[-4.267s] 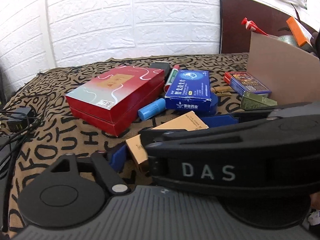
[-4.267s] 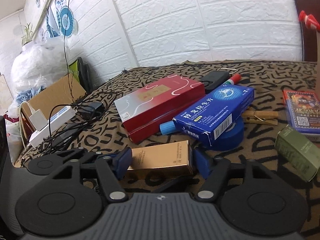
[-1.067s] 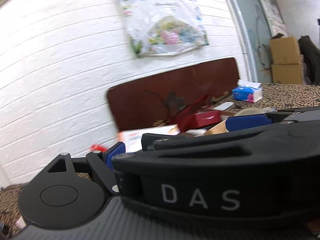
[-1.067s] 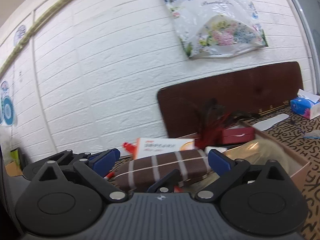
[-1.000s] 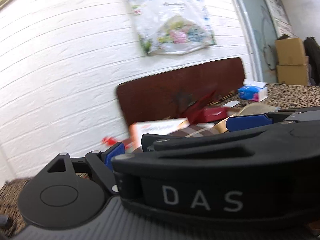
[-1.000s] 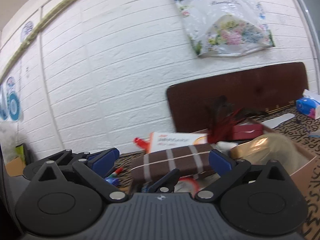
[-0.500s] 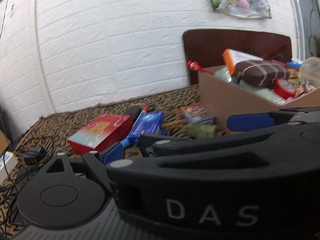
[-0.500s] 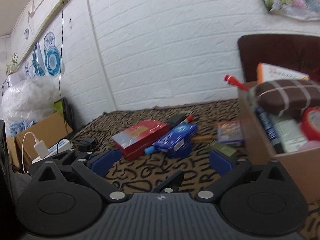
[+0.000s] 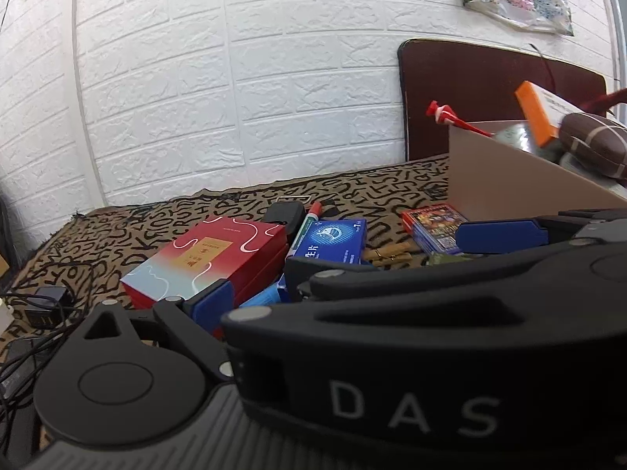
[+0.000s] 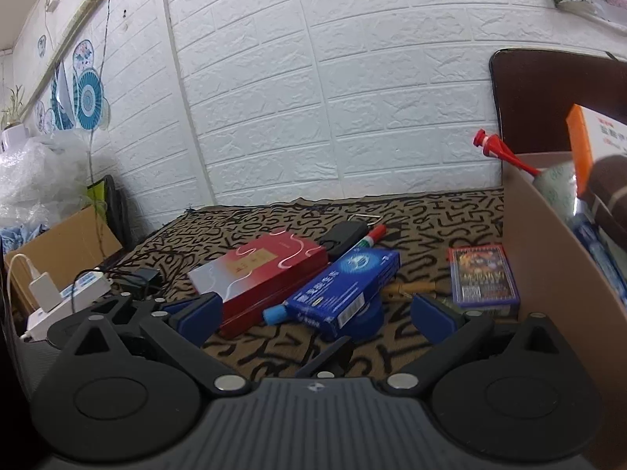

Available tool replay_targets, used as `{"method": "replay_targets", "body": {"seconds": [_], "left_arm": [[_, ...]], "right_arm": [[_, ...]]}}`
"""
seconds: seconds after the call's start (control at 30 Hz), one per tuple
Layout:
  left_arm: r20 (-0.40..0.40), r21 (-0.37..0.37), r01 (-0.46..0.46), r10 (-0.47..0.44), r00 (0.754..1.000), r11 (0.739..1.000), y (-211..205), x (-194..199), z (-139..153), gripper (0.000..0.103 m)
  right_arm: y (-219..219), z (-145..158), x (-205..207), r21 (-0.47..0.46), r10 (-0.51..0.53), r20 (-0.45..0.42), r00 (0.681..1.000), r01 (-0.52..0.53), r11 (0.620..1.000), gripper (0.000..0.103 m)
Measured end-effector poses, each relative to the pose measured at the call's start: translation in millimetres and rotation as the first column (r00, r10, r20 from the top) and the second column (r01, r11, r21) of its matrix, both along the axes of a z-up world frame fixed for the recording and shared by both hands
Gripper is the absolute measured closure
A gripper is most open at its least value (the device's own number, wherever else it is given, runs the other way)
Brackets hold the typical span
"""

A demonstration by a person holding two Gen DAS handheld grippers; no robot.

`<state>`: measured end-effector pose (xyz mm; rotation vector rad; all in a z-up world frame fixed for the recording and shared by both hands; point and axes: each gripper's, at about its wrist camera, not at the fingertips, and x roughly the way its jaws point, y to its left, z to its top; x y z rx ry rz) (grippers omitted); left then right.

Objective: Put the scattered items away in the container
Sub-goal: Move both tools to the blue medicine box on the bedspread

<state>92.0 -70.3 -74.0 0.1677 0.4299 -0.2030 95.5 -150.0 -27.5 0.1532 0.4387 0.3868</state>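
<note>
1. My right gripper (image 10: 313, 313) hovers low over the table, jaws wide, empty — red box (image 10: 258, 270) ahead, cardboard container (image 10: 548, 274) right.
2. My left gripper (image 9: 372, 270) is wide open too, half hidden — only the right-wrist view shows the power strip (image 10: 58, 297).

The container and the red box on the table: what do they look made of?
Container: plain brown corrugated cardboard by its look, matte with a raw cut rim. Red box: probably printed paperboard with a smooth, slightly glossy finish, shown by crisp edges and sheen.
</note>
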Motion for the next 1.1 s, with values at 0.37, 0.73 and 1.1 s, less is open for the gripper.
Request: {"method": "replay_targets", "body": {"seconds": [0.37,0.73,1.1], "left_arm": [[-0.133,-0.009,0.05,-0.051,0.99,0.999,0.3,39.8,-22.6,0.007],[-0.188,-0.064,0.02,-0.032,0.982,0.998,35.5,20.7,-21.9,0.073],[-0.154,-0.088,0.014,-0.028,0.988,0.996,56.8,12.0,-12.9,0.018]], "right_arm": [[-6.0,-24.7,44.0,0.01,-0.038,-0.103,0.994,0.039,0.999,0.0],[19.7,-32.5,40.3,0.035,0.083,-0.114,0.99,-0.079,0.996,0.0],[19.4,-25.3,52.0,0.057,0.03,-0.089,0.996,-0.025,0.998,0.0]]}}
